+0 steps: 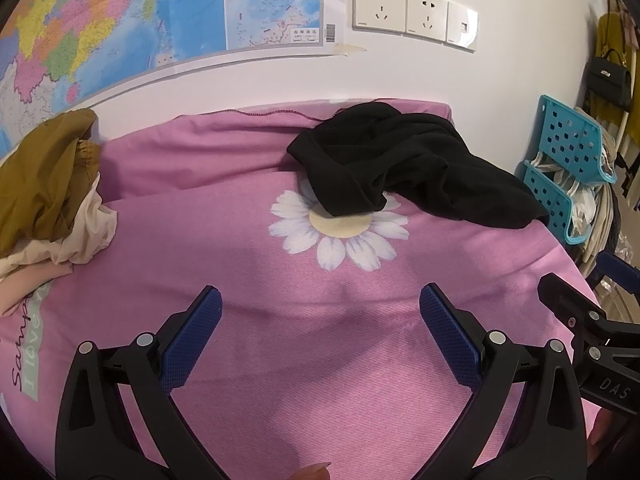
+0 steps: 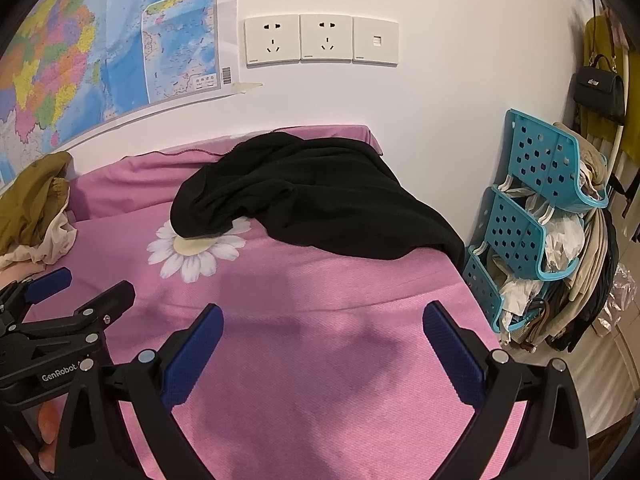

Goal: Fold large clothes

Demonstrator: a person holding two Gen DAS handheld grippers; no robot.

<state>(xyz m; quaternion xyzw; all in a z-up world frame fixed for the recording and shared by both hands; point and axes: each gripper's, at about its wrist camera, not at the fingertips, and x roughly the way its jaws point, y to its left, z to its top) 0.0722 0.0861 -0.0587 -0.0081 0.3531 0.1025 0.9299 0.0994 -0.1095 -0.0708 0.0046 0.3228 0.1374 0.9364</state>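
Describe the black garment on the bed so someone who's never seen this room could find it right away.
Start at the wall sockets and look down to the pink bedspread. The black garment lies crumpled at its far right, near the blue rack, with one edge over the printed daisy. It is the only dark item there; the other heap, far left, is mustard and cream.

Ahead of the left gripper (image 1: 320, 308), beyond its spread jaws, a daisy print (image 1: 340, 228) lies on the bedspread (image 1: 280, 360). A garment (image 1: 408, 168) lies heaped behind the print, overlapping its far edge and running right to the bed's edge. Left of the jaws, against the wall, sits a clothes pile (image 1: 48, 192). The right gripper (image 2: 322, 328) hovers just right of the left one. Right of its jaws, off the bed, stand stacked baskets (image 2: 528, 224). Behind everything, the wall carries a map (image 1: 120, 12) at left and sockets (image 2: 320, 40) right of it.
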